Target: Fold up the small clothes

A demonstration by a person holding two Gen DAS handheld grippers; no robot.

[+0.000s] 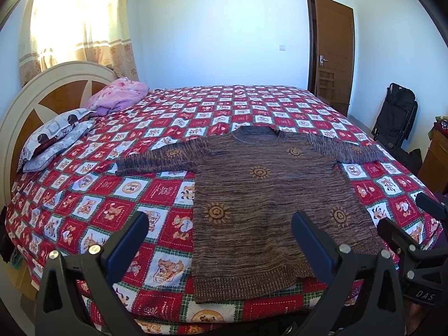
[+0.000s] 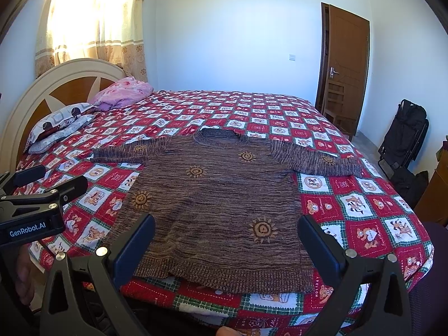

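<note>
A small brown knitted sweater (image 1: 263, 196) (image 2: 218, 204) with orange sun motifs lies flat on the bed, face up, both sleeves spread out sideways, hem toward me. My left gripper (image 1: 221, 221) hangs open in front of the hem's left half, with nothing between its fingers. Over the hem's middle my right gripper (image 2: 226, 224) is open too, short of the cloth. The right gripper (image 1: 414, 224) shows at the right edge of the left wrist view, and the left gripper (image 2: 47, 179) at the left edge of the right wrist view.
The bed carries a red, white and green checked bedspread (image 1: 134, 196) (image 2: 364, 210). Pillows (image 1: 56, 137) and a pink bundle (image 1: 117, 95) lie by the headboard (image 1: 42, 95). A black bag (image 1: 396, 114) and a wooden cabinet (image 1: 434, 159) stand at the right, a door (image 1: 333, 47) behind.
</note>
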